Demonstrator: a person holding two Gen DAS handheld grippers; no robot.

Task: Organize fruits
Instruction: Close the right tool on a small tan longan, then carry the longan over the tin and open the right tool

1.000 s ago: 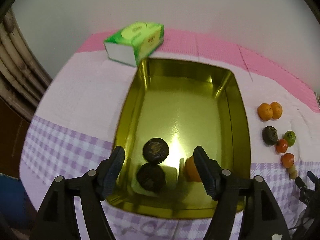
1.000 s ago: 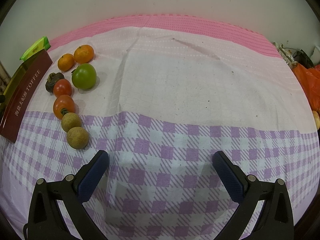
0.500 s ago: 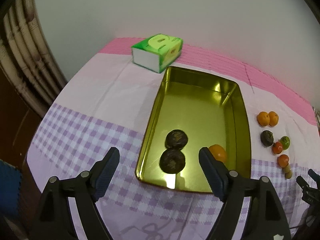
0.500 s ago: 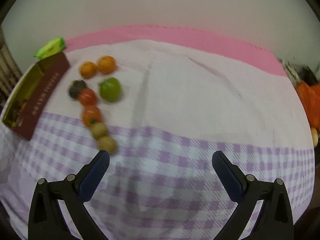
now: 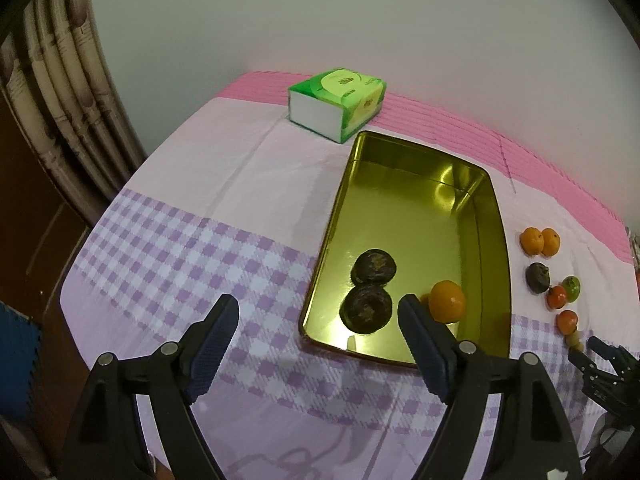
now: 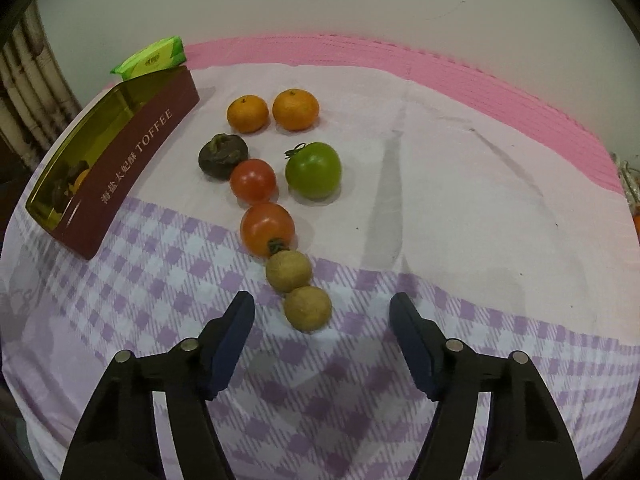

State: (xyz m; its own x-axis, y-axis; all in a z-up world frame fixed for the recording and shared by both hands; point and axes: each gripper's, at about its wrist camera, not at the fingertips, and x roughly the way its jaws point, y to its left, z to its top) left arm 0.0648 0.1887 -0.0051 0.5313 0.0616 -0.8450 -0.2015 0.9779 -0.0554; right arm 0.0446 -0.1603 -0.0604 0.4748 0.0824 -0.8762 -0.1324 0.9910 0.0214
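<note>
The nearest brown fruit (image 6: 308, 308), small, round and matt, with a dull rough skin, lies on the cloth just ahead of the right tool (image 6: 322, 320), a little left of the midline between its pads. It looks light and firm, probably with a thin shell that would crack under a hard squeeze, and being round it is likely to roll. The best hold is across its widest part, pads on opposite sides, low enough that it does not pop upward.

The right tool's jaws are closing, about half apart, with nothing pressed between them; the fruit sits just beyond the tips.

Touching it on the far side is a second brown fruit (image 6: 289, 271), so a careless approach could nudge both. Farther ahead in the same line come two red tomatoes (image 6: 267, 229) (image 6: 253, 181), smooth, glossy and soft-skinned, then a wrinkled dark fruit (image 6: 223, 155), a green tomato (image 6: 313, 169) off to the right, and two dimpled tangerines (image 6: 247, 113) (image 6: 296, 109) at the far end.

To the far left stands the tin (image 6: 132, 152), stiff metal, maroon outside, mirror-gold inside. The left tool (image 5: 318, 326) hangs over the checked cloth near the tin's (image 5: 486, 344) near corner, jaws well apart and empty. Inside lie two dark fruits (image 5: 365, 309) (image 5: 374, 267) and one tangerine (image 5: 447, 301). A green tissue pack (image 5: 338, 102) sits beyond the tin. The counter (image 6: 460, 184) wears a soft, creased cloth.
</note>
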